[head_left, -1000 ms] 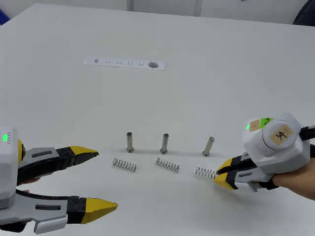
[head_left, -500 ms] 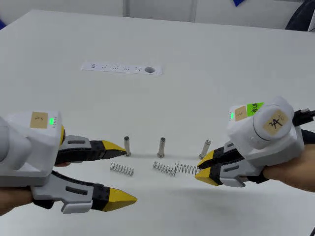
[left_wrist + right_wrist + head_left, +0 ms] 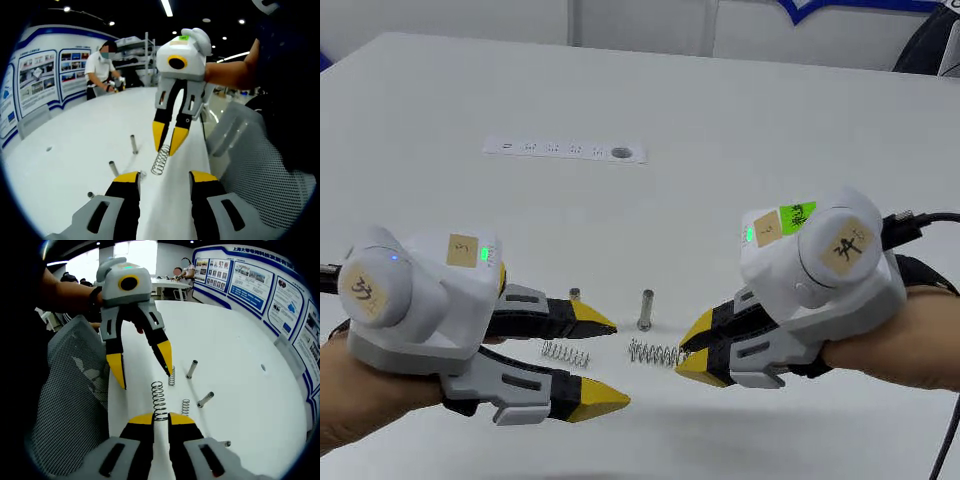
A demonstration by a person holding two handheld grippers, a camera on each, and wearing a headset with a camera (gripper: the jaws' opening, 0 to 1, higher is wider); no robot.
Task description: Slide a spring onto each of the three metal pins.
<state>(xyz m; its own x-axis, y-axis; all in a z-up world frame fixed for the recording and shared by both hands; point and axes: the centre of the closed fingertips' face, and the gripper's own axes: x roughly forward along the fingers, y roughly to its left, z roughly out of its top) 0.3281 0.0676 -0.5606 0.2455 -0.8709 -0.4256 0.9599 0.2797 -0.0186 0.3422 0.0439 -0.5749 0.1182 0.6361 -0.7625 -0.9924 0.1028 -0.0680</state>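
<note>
Spring [image 3: 159, 399] pinched by one end in right hand-held gripper [image 3: 688, 350]; left hand-held gripper [image 3: 617, 364] jaws spread wide, facing it

spring [image 3: 159, 400]: thin bright metal wire, glossy
pin [image 3: 645, 308]: smooth grey metal, perhaps satin
table [image 3: 720, 120]: matt white, smooth

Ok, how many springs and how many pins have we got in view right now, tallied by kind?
Springs: 3, one of them clamped in the right gripper
Metal pins: 3
Total: 6
</note>
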